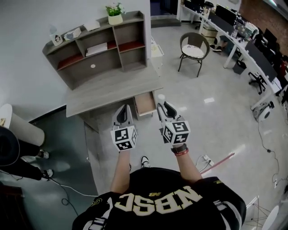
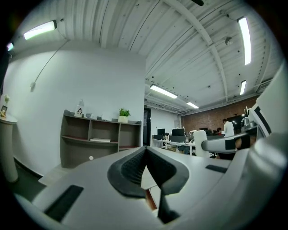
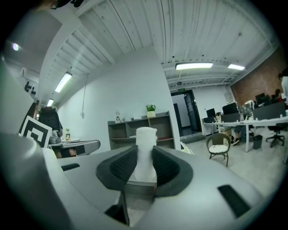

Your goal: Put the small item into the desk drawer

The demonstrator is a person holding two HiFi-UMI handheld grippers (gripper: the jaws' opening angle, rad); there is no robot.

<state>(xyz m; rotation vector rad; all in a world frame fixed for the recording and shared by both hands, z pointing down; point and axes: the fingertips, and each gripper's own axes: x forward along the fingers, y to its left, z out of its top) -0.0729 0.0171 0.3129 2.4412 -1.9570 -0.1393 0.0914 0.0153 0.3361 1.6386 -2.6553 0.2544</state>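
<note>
A small white item (image 3: 145, 152) stands upright between the jaws of my right gripper (image 3: 145, 167), which is shut on it; the same white item (image 1: 161, 97) pokes out ahead of the right gripper (image 1: 163, 108) in the head view. Just ahead and to the left, the desk drawer (image 1: 145, 103) hangs open under the grey desk (image 1: 112, 87). My left gripper (image 1: 123, 111) hovers beside the right one, in front of the desk edge. In the left gripper view the left gripper (image 2: 146, 157) is shut with nothing between its pads.
A grey shelf unit (image 1: 100, 45) with a potted plant (image 1: 115, 13) stands on the desk against the white wall. A wicker chair (image 1: 194, 47) sits on the floor to the right, office desks beyond. A white round stand (image 1: 20, 126) is at left.
</note>
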